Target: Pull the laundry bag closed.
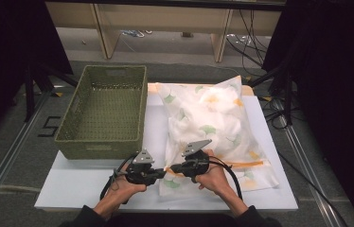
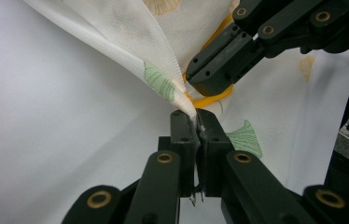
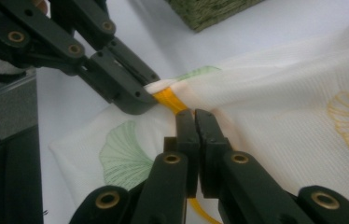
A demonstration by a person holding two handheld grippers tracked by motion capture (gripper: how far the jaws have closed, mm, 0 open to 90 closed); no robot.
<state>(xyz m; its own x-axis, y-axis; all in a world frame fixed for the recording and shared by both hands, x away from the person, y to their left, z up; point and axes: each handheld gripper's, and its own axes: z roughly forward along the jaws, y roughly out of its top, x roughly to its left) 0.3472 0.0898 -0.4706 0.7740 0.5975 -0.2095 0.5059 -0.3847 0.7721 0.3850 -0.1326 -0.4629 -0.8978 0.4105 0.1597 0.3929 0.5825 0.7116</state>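
A stuffed white pillowcase (image 1: 208, 118) printed with green and yellow leaves lies on the white board, with an orange zipper band (image 1: 246, 164) along its near end. At its near left corner, my left gripper (image 1: 164, 173) is shut on the cloth edge (image 2: 182, 100), which rises taut from the jaws (image 2: 196, 116). My right gripper (image 1: 172, 169) faces it almost tip to tip and is shut on the orange zipper band (image 3: 170, 99), which runs between its pads (image 3: 194, 113). In the right gripper view, the left gripper (image 3: 142, 98) pinches the cloth just beside the band.
An empty green woven basket (image 1: 104, 111) stands on the left half of the white board (image 1: 94, 187), close beside the pillow. Black stands and cables line the floor at both sides. Wooden furniture legs rise beyond the table.
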